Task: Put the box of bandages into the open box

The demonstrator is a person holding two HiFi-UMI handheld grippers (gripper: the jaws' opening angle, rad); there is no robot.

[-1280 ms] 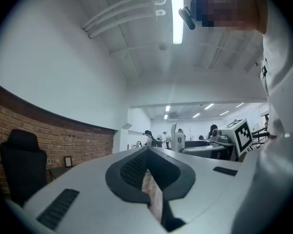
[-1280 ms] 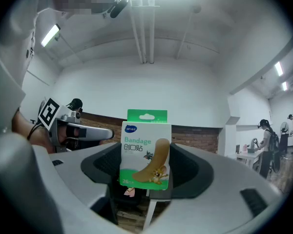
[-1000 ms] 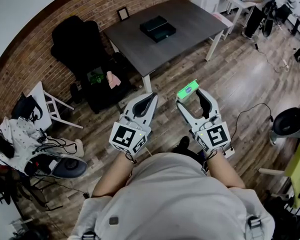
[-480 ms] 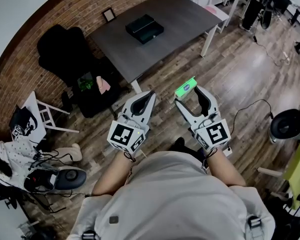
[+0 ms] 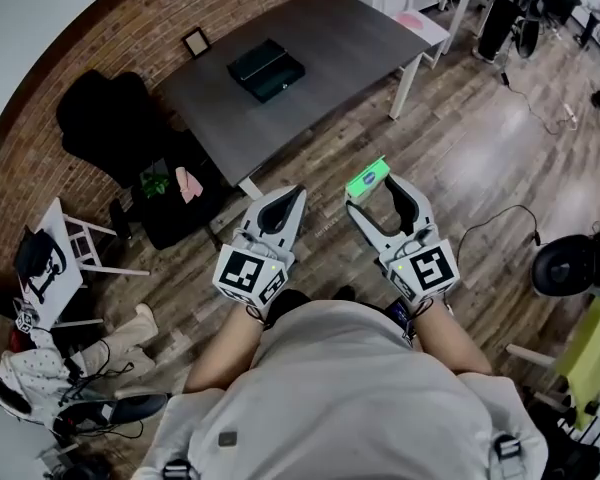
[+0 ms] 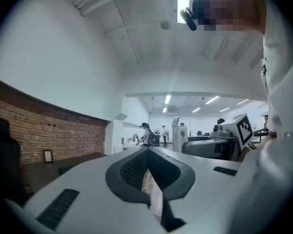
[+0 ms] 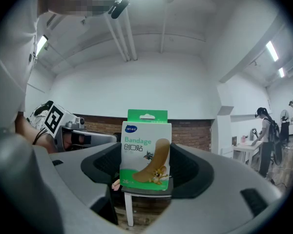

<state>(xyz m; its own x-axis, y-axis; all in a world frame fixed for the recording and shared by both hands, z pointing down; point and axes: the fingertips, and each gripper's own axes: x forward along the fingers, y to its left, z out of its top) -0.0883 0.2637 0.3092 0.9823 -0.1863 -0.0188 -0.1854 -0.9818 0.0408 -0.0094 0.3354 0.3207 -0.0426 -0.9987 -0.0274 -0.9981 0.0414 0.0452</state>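
In the head view my right gripper [image 5: 372, 190] is shut on the box of bandages [image 5: 370, 178], a small green and white carton held over the wooden floor. The right gripper view shows the box of bandages [image 7: 145, 150] upright between the jaws of my right gripper [image 7: 145, 173], printed face toward the camera. My left gripper [image 5: 290, 200] hangs beside it, shut and holding nothing; in its own view my left gripper [image 6: 147, 168] shows its jaws pressed together. A dark box [image 5: 266, 70] lies on the grey table [image 5: 340, 43], well ahead of both grippers.
A small picture frame [image 5: 195, 41] stands at the table's back edge by the brick wall. A black chair [image 5: 110, 108] and a white chair [image 5: 65, 248] stand at left. White desks and people [image 5: 520, 3] are at the far right; cables [image 5: 500, 218] cross the floor.
The head view has shifted, so the table and dark box now sit further left in it. Both grippers keep the same pose, and the bandage box stays in the right one.
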